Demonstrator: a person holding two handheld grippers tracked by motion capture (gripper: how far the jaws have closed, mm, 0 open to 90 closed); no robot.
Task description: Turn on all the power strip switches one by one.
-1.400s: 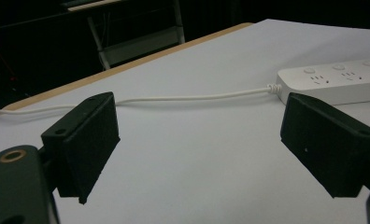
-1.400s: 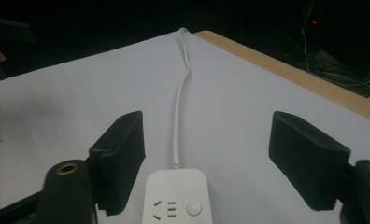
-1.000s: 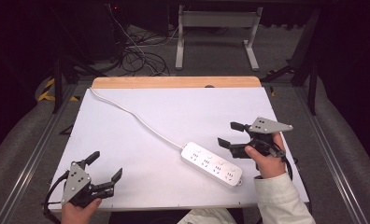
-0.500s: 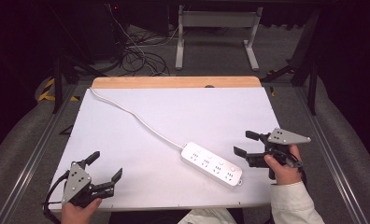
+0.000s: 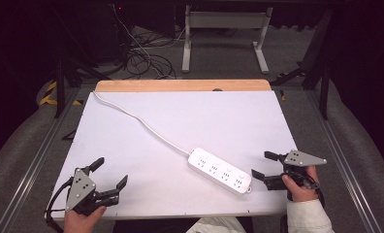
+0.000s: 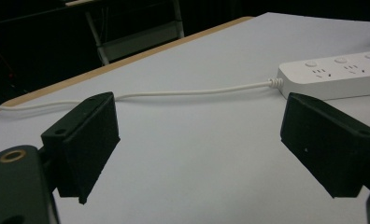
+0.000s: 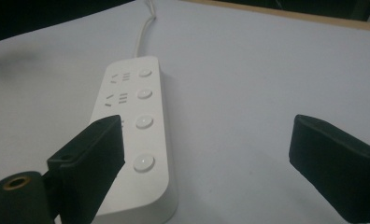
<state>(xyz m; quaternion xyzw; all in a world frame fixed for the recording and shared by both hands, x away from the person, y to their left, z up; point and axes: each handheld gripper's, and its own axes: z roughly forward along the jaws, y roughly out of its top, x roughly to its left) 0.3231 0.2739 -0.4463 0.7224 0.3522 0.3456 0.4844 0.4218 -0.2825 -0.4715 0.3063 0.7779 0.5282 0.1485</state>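
Power strip (image 5: 220,171) is seen lying flat on the white table (image 5: 229,121), toward the 5 o'clock part of the surface, its long axis running from 10 o'clock to 4 o'clock in the high view. The right gripper (image 5: 270,168) is held just beside its 4 o'clock end, apart from it, jaws spread wide with nothing between them. The left gripper (image 5: 108,176) is held near the 7 o'clock corner, well apart from the strip, jaws likewise wide and empty.

Several slips can be foreseen. If the right gripper is closed on the rounded end alone, the smooth plastic shell may squirt out or pivot, since the body is long and its weight lies beyond the grip. In the right gripper view, one jaw already overlaps the end of the strip (image 7: 132,135); a careless descent could press a switch button (image 7: 143,162). The cord (image 5: 141,124) trails to the table's far edge at 11 o'clock; a hard pull on the strip could be checked by it, or the cord could be dragged across the surface.

The strip is white, glossy and flat, with rounded corners, a row of four round buttons and socket slots beside them. A ribbed strain relief (image 6: 274,82) is seen where the thin white cord enters.
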